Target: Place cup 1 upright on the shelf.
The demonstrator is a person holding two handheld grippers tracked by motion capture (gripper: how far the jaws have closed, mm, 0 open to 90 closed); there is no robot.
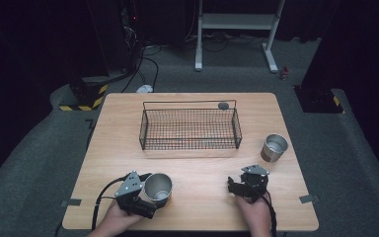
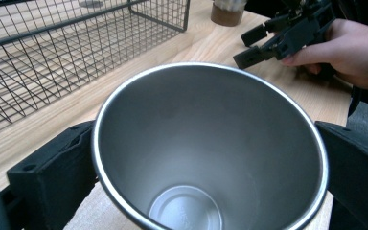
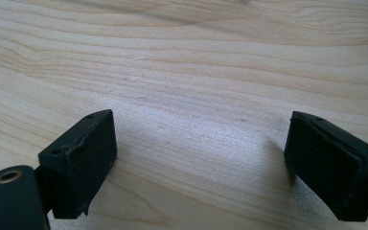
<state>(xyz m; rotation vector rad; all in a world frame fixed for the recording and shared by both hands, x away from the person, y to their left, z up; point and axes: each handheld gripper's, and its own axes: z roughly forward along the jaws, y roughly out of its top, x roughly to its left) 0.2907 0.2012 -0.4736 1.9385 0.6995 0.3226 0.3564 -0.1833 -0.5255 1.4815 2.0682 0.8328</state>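
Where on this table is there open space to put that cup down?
Bare wood lies between the wire basket and the two grippers, widest between the left gripper holding the steel cup and the open right gripper. The strips left of the basket are free too. Near the second cup it is tighter.

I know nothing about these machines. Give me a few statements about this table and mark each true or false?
1. The left tool has a steel cup between its jaws. True.
2. The right tool grips the second cup. False: its jaws stand open over bare wood, and that cup stands apart, nearer the table's right edge.
3. A cup lies inside the wire basket. False: both cups are outside it.
4. The held cup is empty. True.
5. The basket sits on the far half of the table. True.
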